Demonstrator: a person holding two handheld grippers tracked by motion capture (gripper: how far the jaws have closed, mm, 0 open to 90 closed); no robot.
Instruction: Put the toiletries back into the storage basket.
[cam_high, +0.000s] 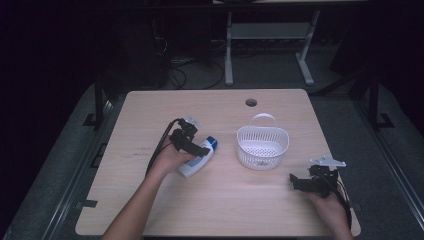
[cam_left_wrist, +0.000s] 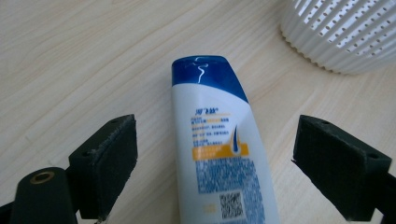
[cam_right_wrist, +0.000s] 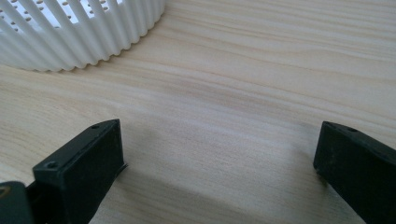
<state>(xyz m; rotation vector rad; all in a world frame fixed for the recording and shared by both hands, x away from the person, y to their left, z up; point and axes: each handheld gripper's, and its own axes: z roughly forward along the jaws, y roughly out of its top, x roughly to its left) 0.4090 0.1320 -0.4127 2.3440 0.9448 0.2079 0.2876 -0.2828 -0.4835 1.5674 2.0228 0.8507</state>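
High view: my left gripper (cam_high: 196, 145) sits over the shampoo bottle (cam_high: 200, 158), which lies flat on the bench (cam_high: 225, 200) left of the white basket (cam_high: 262, 146).
Left gripper view: jaws apart, straddling the bottle, not touching.
Right gripper view: my right gripper (cam_right_wrist: 219, 172) open over bare bench.

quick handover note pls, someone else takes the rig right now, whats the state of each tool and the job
Left tool: open, jaws either side of the shampoo bottle, gaps on both sides, so not gripped yet.
Right tool: open, empty, low over bare table near the white basket.
Bottle: lying flat on the table, blue cap pointing toward the basket, left of it in the high view.
Basket: upright, handle up; I cannot tell whether anything lies in it.
Done: left tool lined up on the bottle.
Left, probably: close on the bottle, lift it, place it in the basket.
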